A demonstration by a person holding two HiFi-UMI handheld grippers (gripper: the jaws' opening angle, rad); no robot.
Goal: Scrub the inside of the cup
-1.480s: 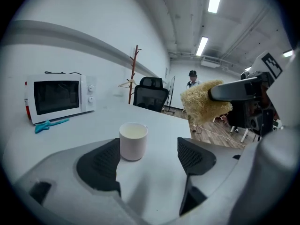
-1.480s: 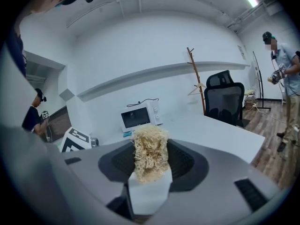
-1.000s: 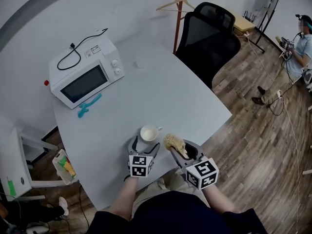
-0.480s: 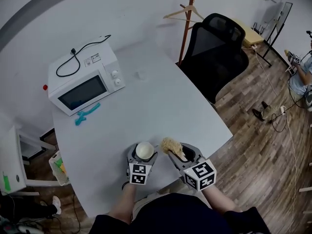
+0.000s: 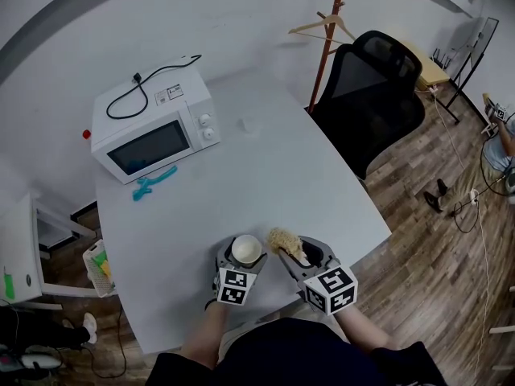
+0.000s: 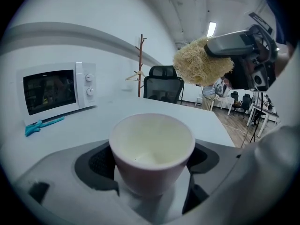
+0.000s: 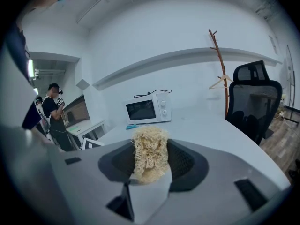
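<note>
White cup (image 6: 152, 142), likely rigid, smooth and breakable, stands upright at the tabletop's (image 5: 241, 167) near edge. Left tongs (image 5: 243, 252) pinch its wall, a sound hold. Right tongs (image 7: 151, 170) pinch a soft fibrous scrubber (image 7: 150, 149) just beside the rim.

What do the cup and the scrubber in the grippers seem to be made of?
The cup looks like glazed ceramic, though hard plastic is possible: thick rounded rim, smooth off-white wall with a soft sheen. The scrubber looks like a dry plant-fibre pad, perhaps loofah: pale straw colour, coarse tangled strands, matte and frayed at the edges.
</note>
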